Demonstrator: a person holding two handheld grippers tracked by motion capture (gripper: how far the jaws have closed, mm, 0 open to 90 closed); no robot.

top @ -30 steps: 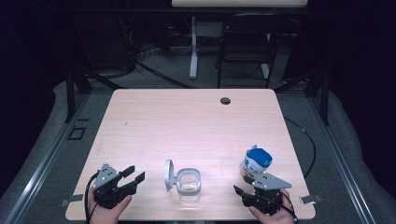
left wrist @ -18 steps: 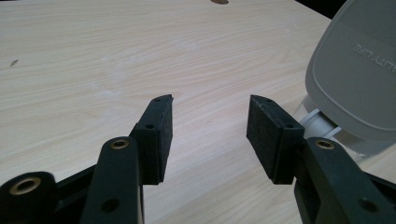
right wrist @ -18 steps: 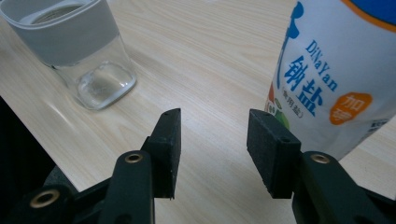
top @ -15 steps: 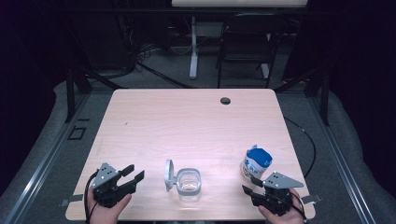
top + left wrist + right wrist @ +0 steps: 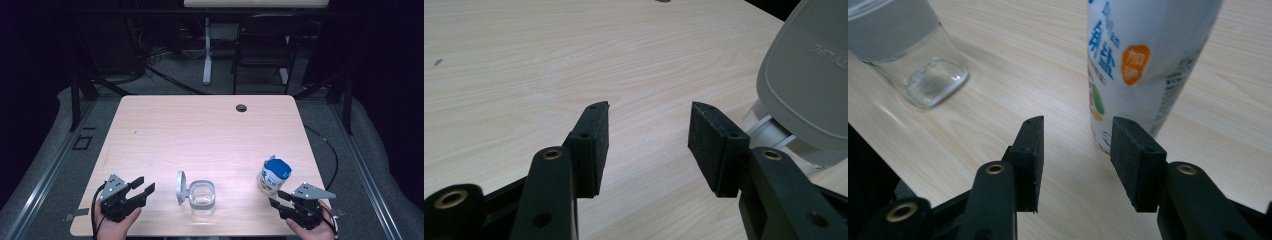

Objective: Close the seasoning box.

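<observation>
R gripper (image 5: 278,199) sits just short of the salt can (image 5: 273,175), jaws half-wide w/ nothing between, just been closing. L gripper (image 5: 144,185) jaws wide, empty, near the jar (image 5: 202,195) & its lid (image 5: 180,187).

White canister (image 5: 272,179) with blue lid, clear container (image 5: 202,196), grey lid (image 5: 180,187), pale wood table (image 5: 200,130)

A white canister (image 5: 273,176) with a blue cap and printed blue and orange label stands upright near the table's right front edge. Well to its left sits a clear, square-sided container (image 5: 202,196) — open, its grey hinged lid (image 5: 180,187) standing up on edge at its left side.
</observation>
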